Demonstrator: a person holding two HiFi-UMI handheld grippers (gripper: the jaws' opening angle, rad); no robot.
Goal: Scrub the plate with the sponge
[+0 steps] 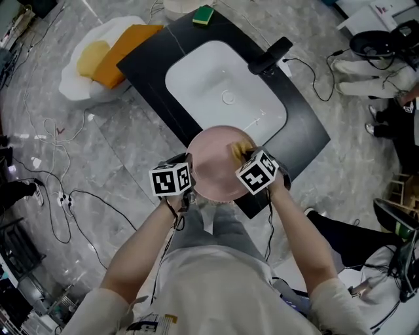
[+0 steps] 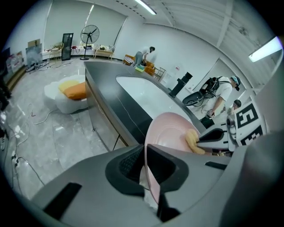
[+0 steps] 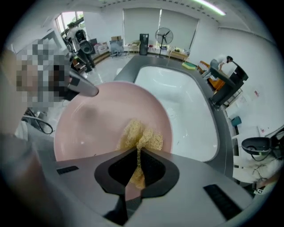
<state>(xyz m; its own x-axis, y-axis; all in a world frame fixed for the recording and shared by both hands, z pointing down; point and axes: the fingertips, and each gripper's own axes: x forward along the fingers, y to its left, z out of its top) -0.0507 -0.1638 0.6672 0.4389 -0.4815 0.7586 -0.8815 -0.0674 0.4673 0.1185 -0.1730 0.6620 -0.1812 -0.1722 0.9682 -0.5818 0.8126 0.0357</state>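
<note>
A pink plate [image 1: 216, 163] is held on edge over the near rim of the white sink [image 1: 222, 91]. My left gripper [image 2: 145, 153] is shut on the plate's rim [image 2: 153, 177], which runs between its jaws. My right gripper [image 3: 134, 153] is shut on a yellow mesh sponge [image 3: 141, 137], and the sponge rests against the plate's face [image 3: 97, 124]. In the left gripper view the sponge [image 2: 193, 139] shows on the plate's right side with the right gripper's jaws behind it. From the head view both grippers, left [image 1: 186, 186] and right [image 1: 245, 157], flank the plate.
The sink sits in a black counter [image 1: 163, 59] with a black faucet [image 1: 268, 55] at its far right. A green and yellow sponge [image 1: 203, 14] lies at the counter's back edge. Cables run over the marble floor [image 1: 111, 144]. A person [image 1: 373, 69] sits at right.
</note>
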